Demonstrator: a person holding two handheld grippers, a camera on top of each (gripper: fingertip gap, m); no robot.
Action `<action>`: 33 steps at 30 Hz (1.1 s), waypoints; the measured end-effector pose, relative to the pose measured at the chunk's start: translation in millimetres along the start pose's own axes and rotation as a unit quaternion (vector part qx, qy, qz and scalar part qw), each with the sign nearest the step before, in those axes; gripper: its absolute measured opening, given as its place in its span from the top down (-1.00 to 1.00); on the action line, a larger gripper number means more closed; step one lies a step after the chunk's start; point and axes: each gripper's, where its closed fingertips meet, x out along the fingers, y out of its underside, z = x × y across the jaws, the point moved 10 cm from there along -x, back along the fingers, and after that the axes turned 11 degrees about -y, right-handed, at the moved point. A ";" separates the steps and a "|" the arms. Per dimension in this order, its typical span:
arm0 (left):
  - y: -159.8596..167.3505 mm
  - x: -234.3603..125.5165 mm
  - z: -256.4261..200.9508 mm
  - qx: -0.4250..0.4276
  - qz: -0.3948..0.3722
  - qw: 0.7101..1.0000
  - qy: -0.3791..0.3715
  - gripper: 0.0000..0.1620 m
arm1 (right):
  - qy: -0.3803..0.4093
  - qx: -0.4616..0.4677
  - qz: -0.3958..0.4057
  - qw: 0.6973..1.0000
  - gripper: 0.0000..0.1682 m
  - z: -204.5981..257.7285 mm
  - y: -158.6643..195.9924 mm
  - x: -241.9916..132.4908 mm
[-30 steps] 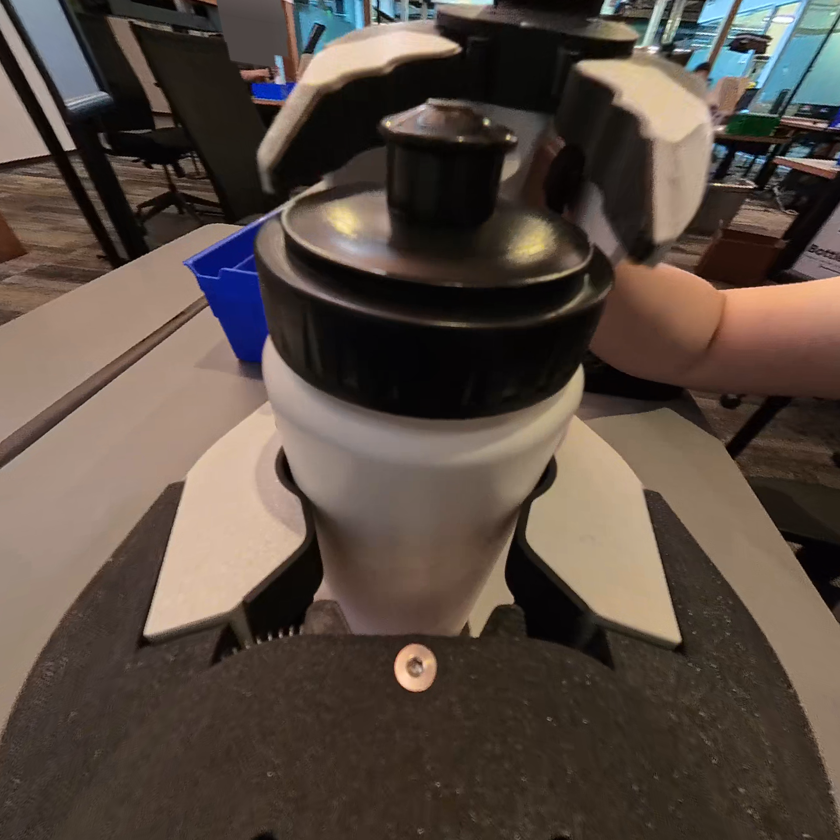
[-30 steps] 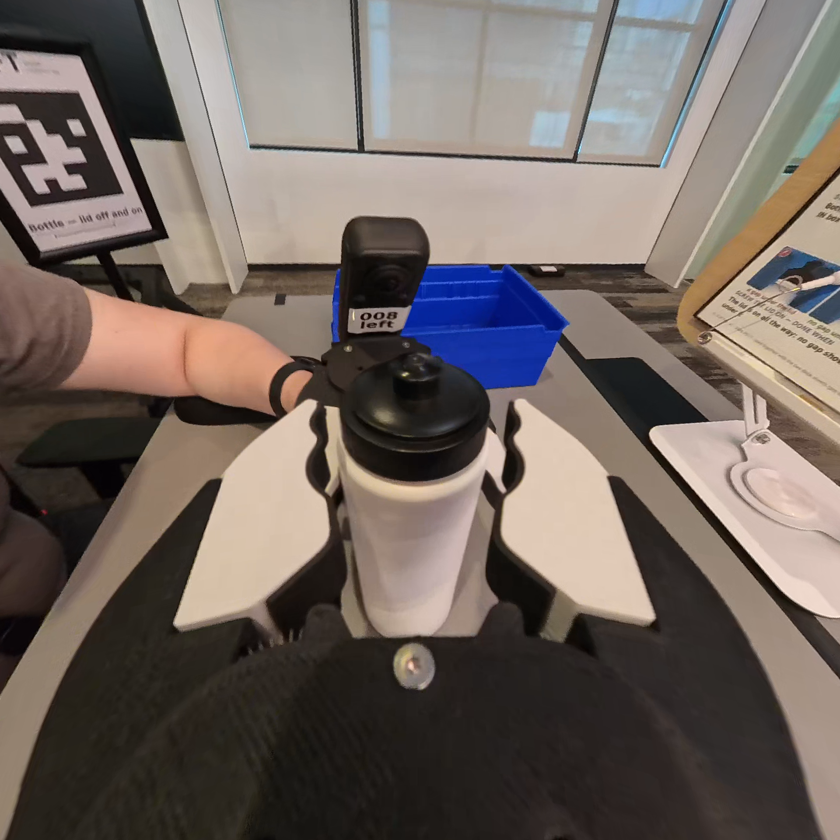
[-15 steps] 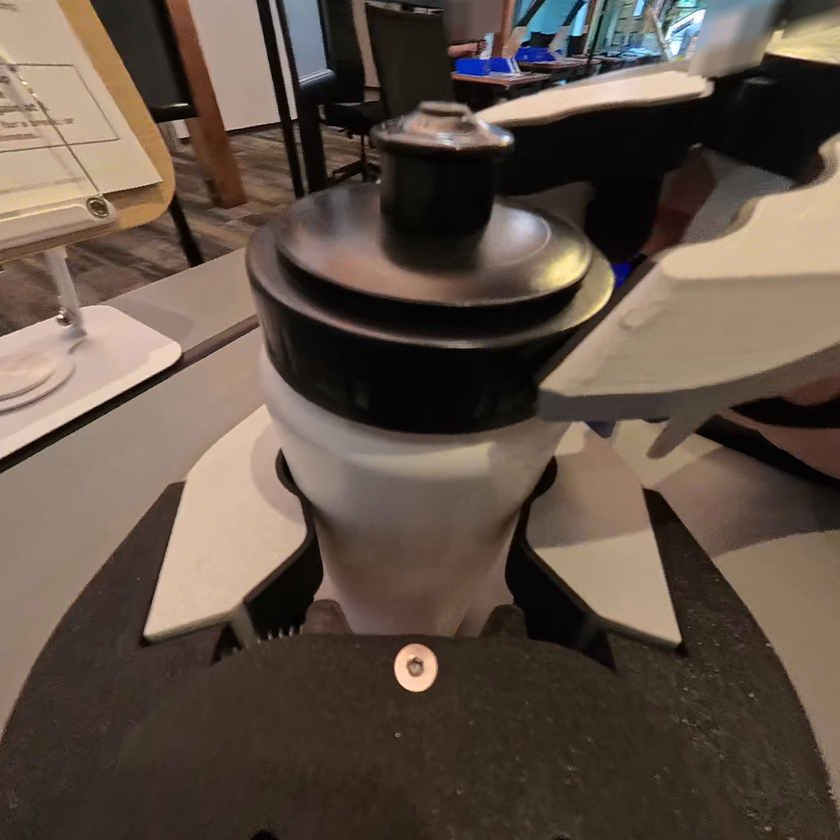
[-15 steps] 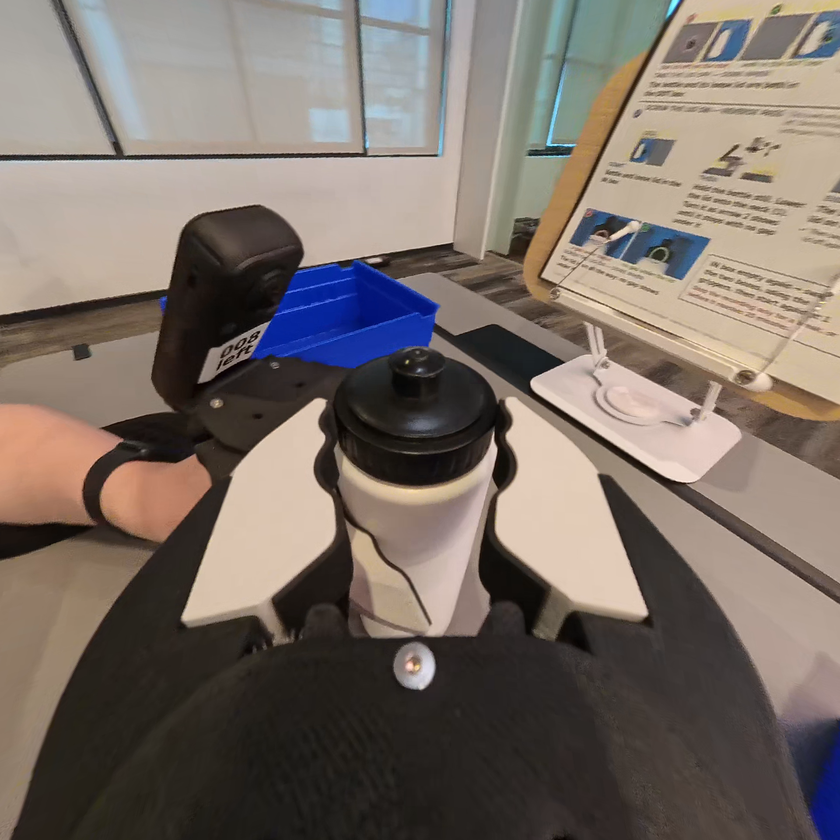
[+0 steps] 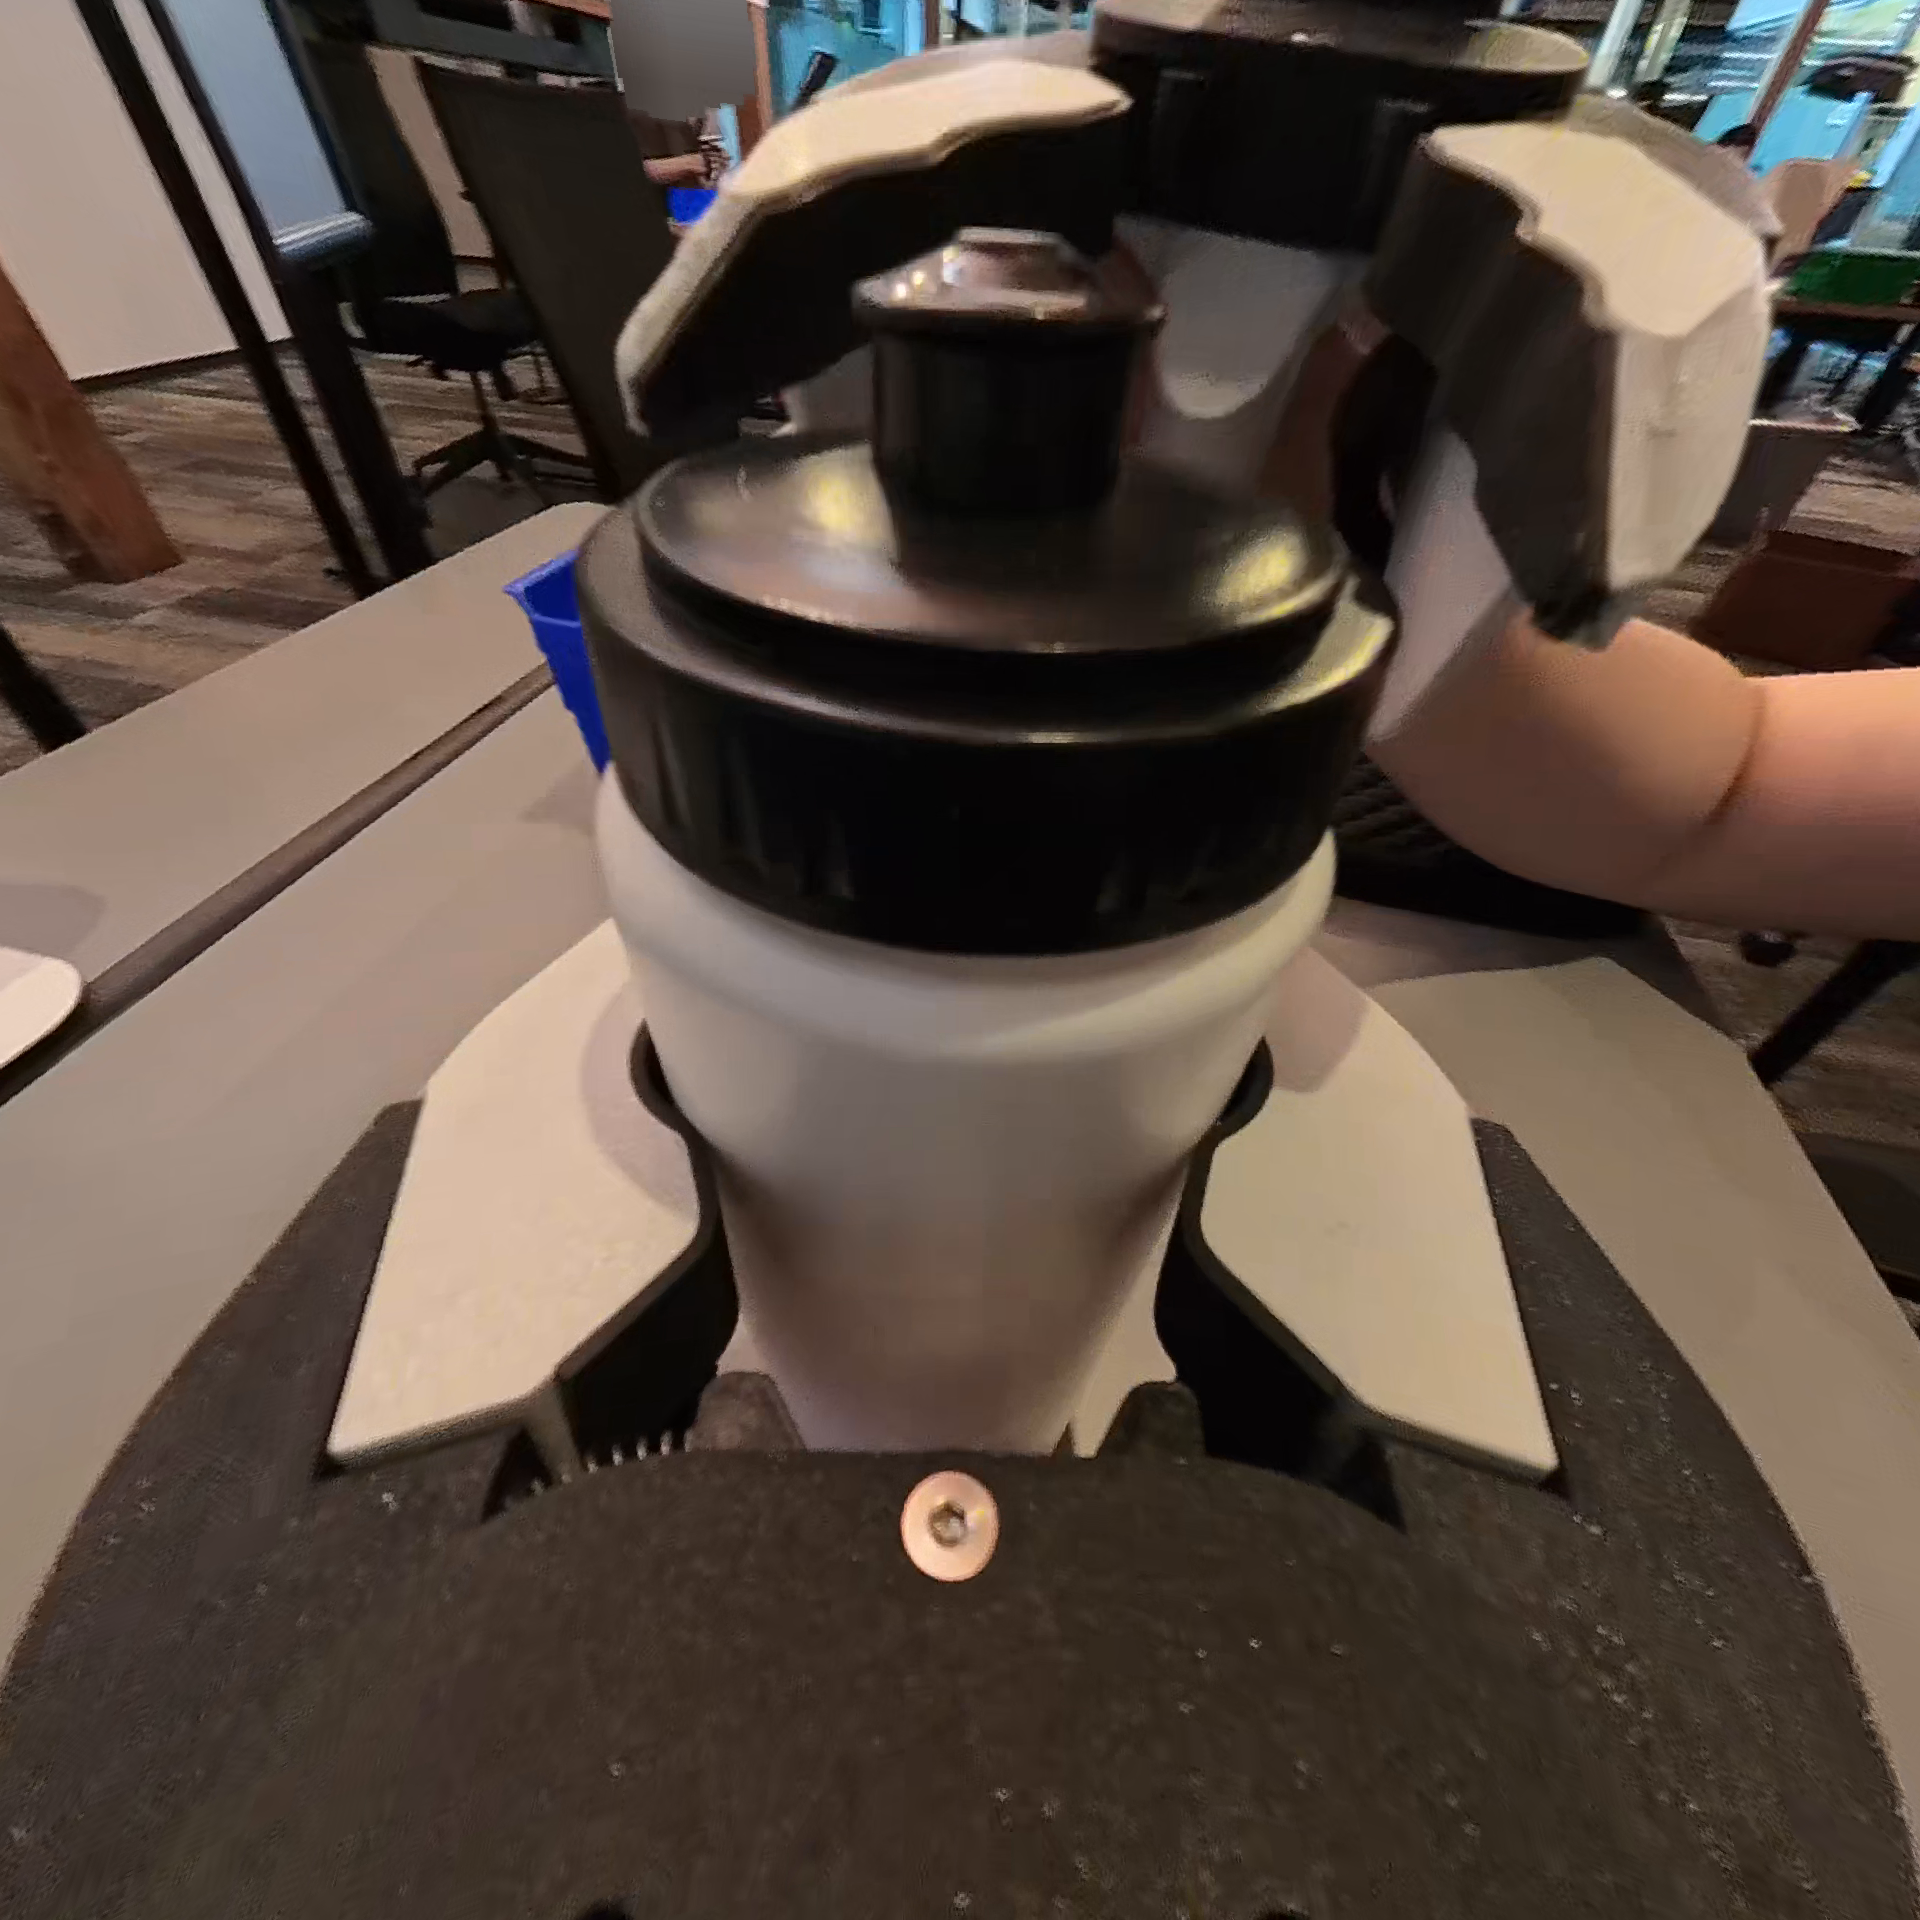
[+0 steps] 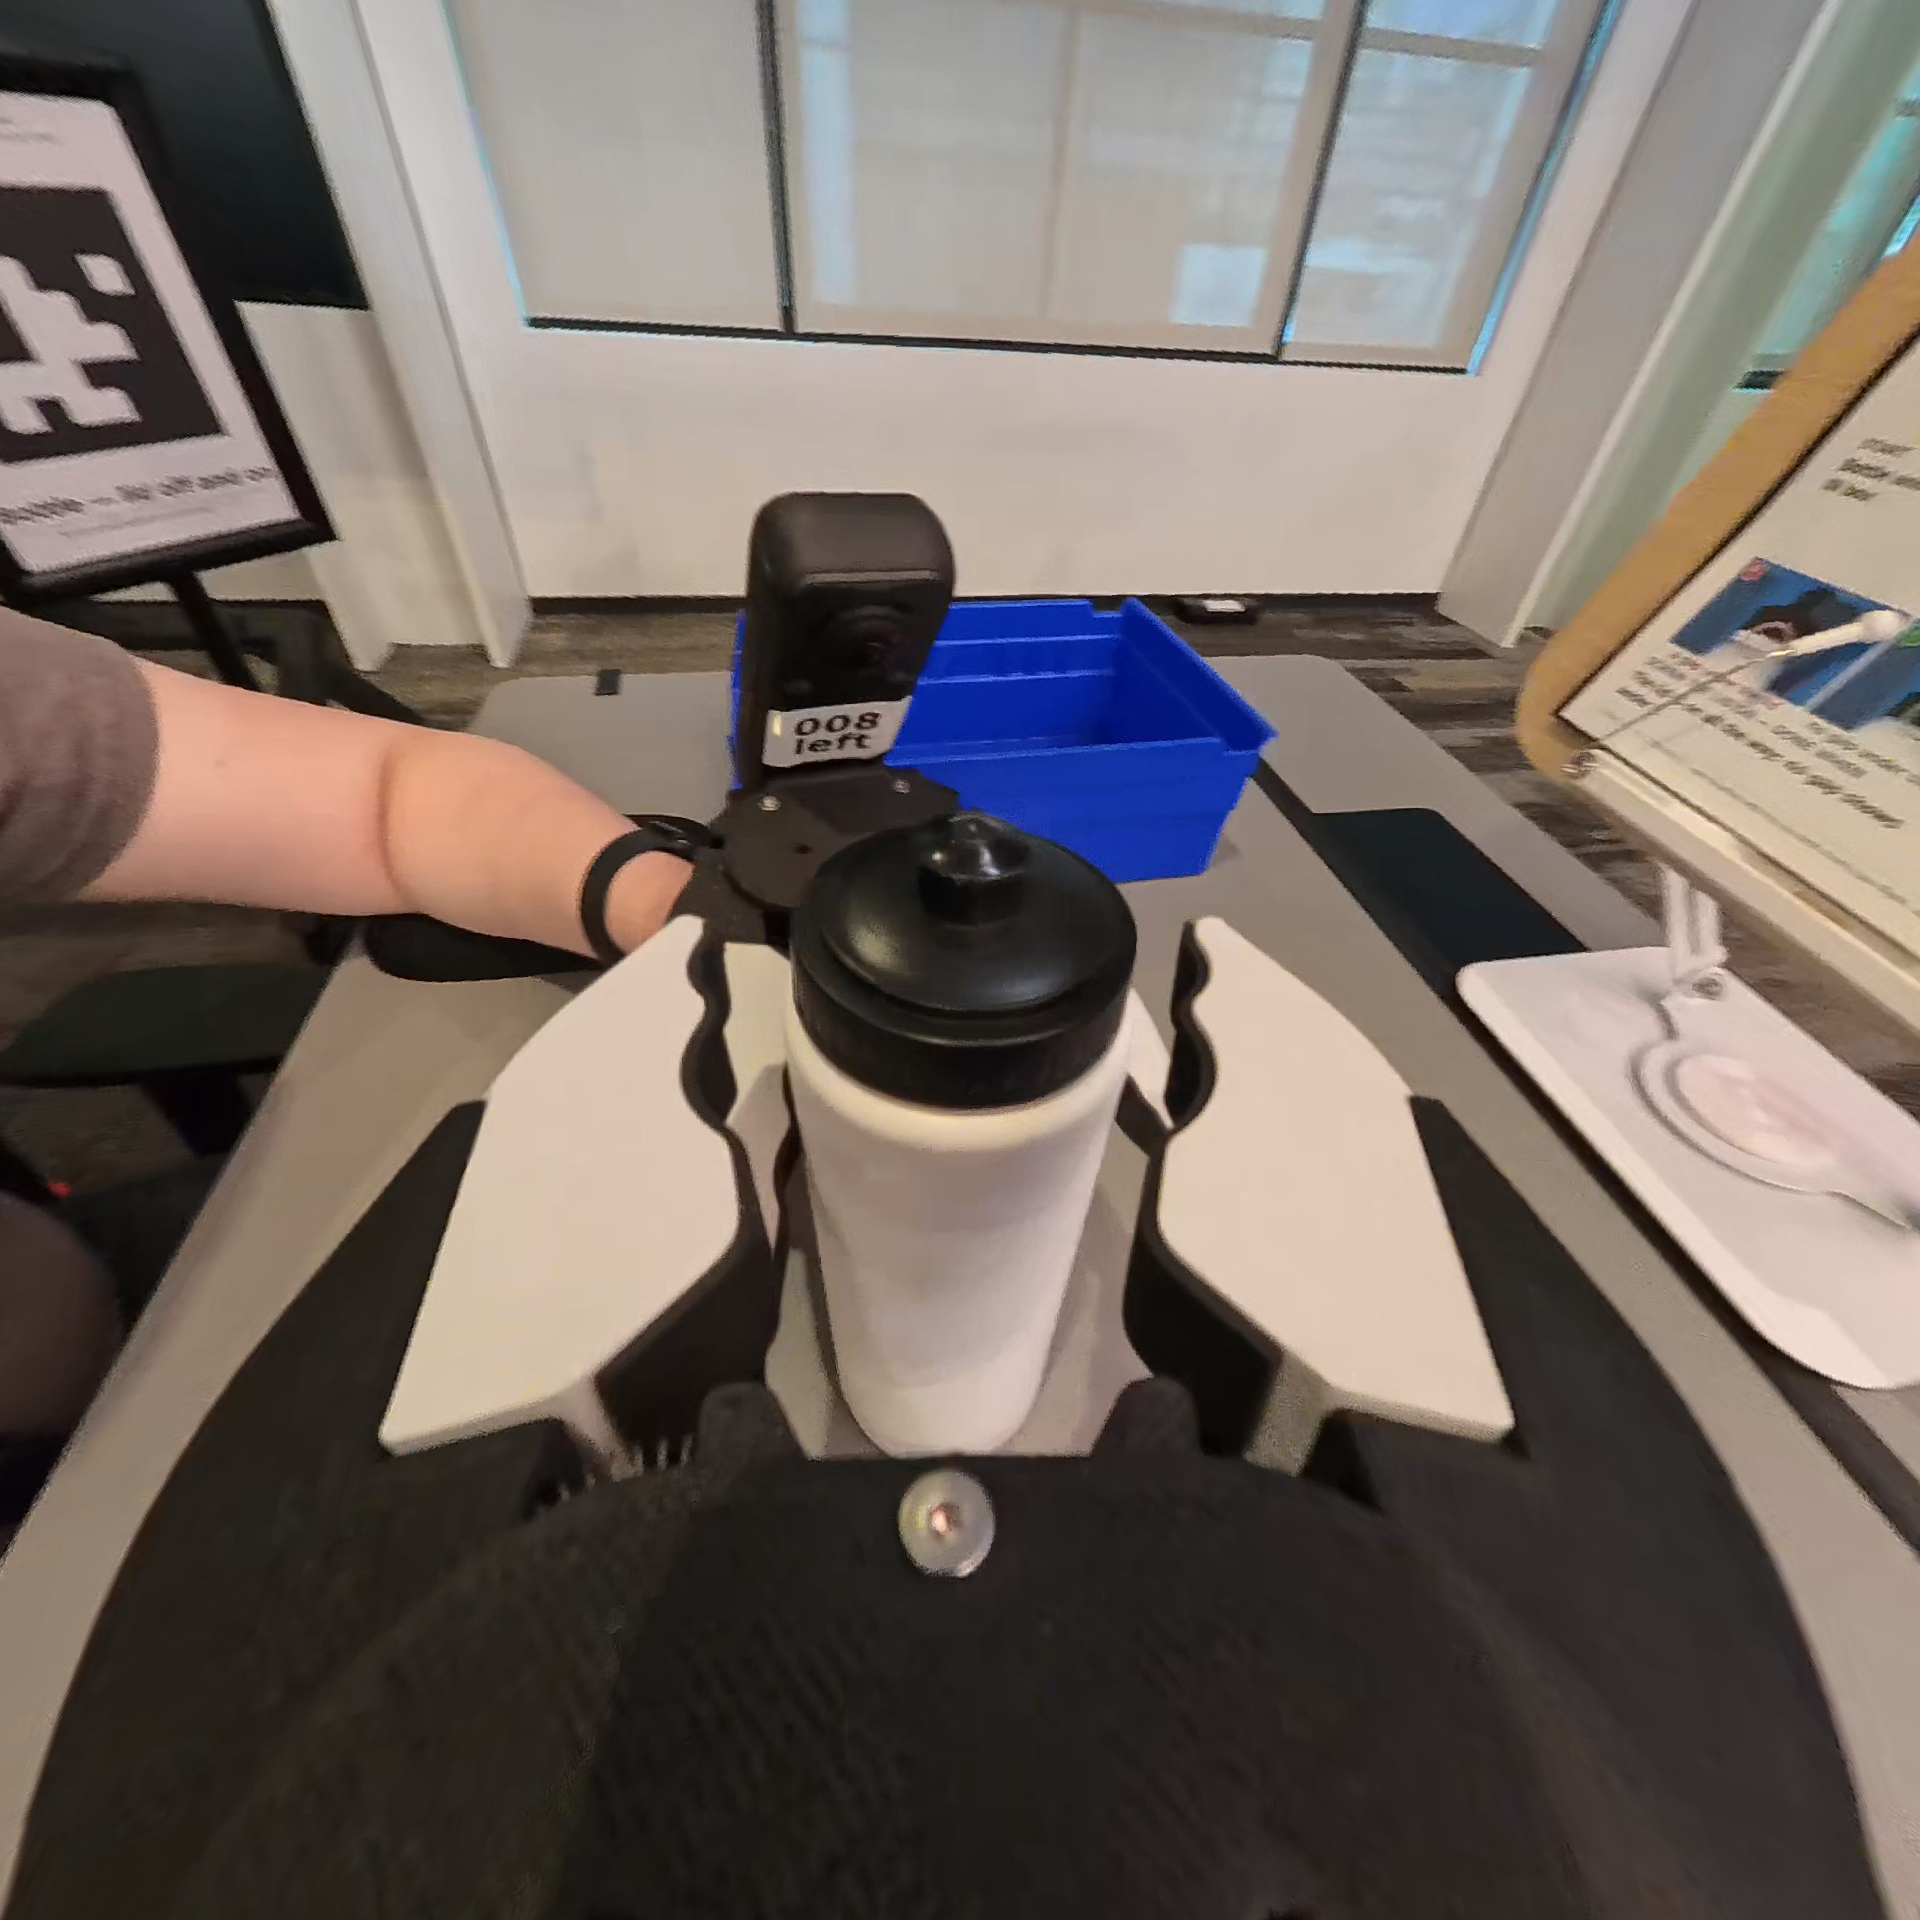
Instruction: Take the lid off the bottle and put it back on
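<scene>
The main risk is the bottle [image 5: 966,1122] turning with the lid [image 5: 977,748]: the left gripper [image 5: 951,1216] clamps only the smooth white body low down, so if the right gripper [image 6: 945,1049] twists hard, the body could slip round or tilt out of the hold. The right gripper stands spread, its fingers [image 6: 582,1174] flanking the lid with gaps on both sides; closing off-centre could knock the bottle askew. The bottle is upright over the grey table [image 6: 1340,727], white and plain, with a ribbed black lid seated on it and a spout [image 6: 961,862] on top.
</scene>
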 end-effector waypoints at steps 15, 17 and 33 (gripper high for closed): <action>-0.6 -1.6 -2.8 -0.030 0.007 0.993 -0.110 -0.26 | 0.212 0.026 0.010 0.977 0.17 22.1 1.5 29.3; -0.5 -2.5 -5.3 -0.024 0.008 0.993 -0.119 -0.26 | 0.217 0.012 0.019 0.976 0.17 24.9 0.7 30.3; -3.1 2.0 -5.5 -0.012 0.032 0.997 -0.068 -0.27 | 0.036 0.077 -0.001 0.996 0.13 -2.8 5.2 11.7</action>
